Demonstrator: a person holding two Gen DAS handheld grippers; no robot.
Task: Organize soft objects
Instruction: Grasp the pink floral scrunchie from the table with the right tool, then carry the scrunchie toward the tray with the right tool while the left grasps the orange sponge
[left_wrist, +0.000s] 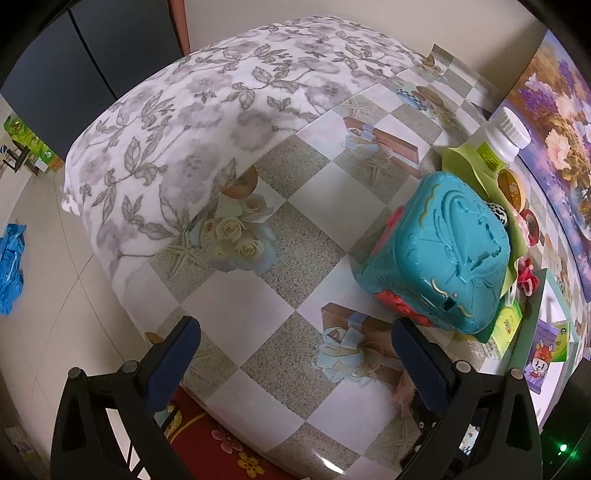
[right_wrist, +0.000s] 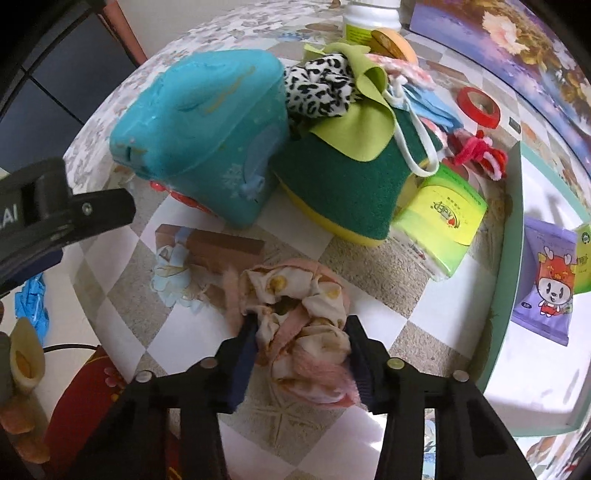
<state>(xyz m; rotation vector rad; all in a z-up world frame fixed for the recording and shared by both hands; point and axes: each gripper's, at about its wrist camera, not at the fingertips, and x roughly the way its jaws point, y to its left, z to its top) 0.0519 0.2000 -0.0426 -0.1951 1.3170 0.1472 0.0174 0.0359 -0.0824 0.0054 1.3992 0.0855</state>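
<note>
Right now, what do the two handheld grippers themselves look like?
The left gripper and the right gripper look alike: black plastic bodies with triangular cut-outs, round silver pivot pins, and two fingers faced with dark blue pads. In the right wrist view, the left gripper's black side carries white lettering, only partly readable. No sleeves show.

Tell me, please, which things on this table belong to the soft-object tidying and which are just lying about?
Part of the job:
- pink scrunchie, between the right gripper pads
- leopard-print cloth
- green sponge
- floral pillow

Lying about:
- teal plastic case
- white bottle
- red tape roll
- tissue pack
</note>
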